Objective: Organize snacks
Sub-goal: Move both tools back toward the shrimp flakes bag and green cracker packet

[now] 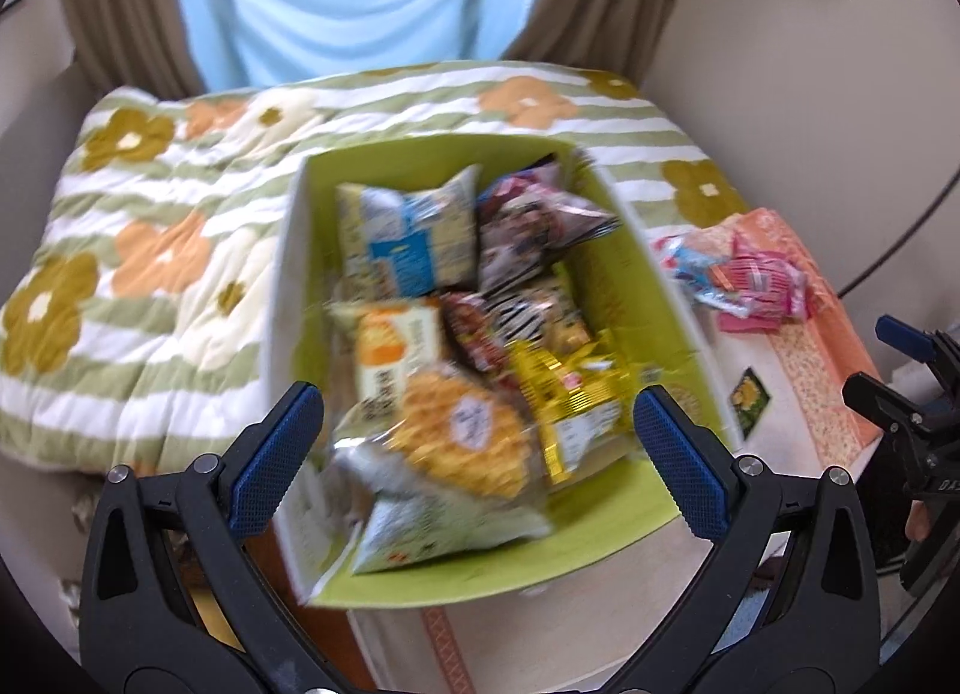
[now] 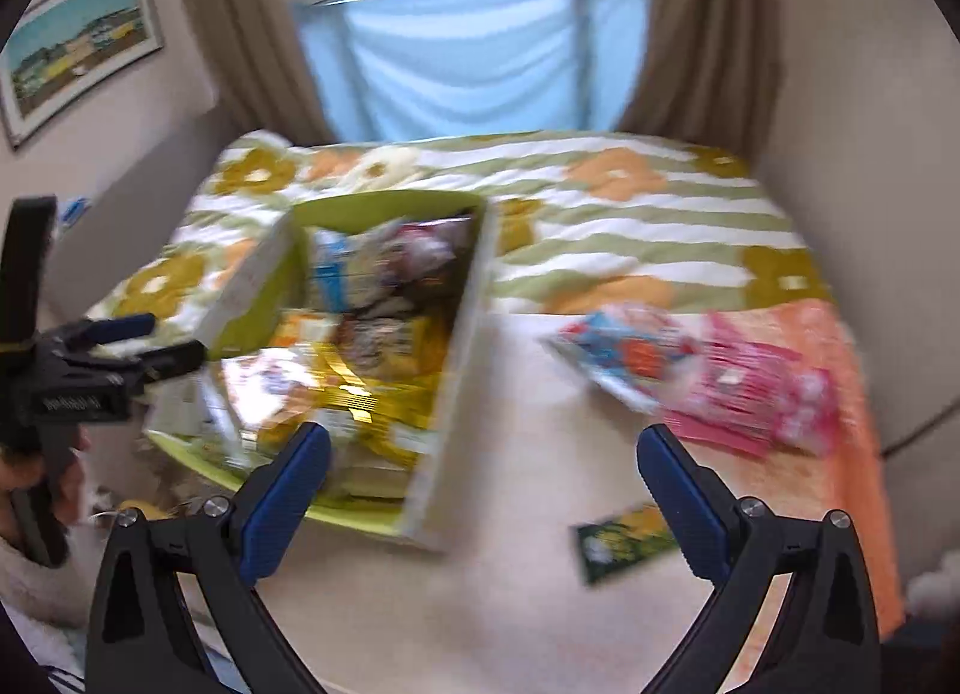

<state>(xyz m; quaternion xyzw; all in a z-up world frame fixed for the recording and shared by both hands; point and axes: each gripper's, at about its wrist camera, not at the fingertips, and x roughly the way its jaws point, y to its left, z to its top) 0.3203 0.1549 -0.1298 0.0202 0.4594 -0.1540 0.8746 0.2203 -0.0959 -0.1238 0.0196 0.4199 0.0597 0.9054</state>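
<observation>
Many snack bags (image 1: 456,334) fill the green box (image 1: 636,286) on the table (image 2: 516,574), next to the flowery bed (image 1: 150,250). Two more packs, a blue one (image 2: 630,352) and a pink one (image 2: 762,400), lie to the box's right. Left gripper (image 1: 474,442) and right gripper (image 2: 483,484) both have jaws spread wide, holding nothing.

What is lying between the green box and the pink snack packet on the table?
In the right wrist view, a blue-and-red snack packet lies between the green box and the pink snack packet, partly overlapping the pink one; otherwise bare table.
</observation>
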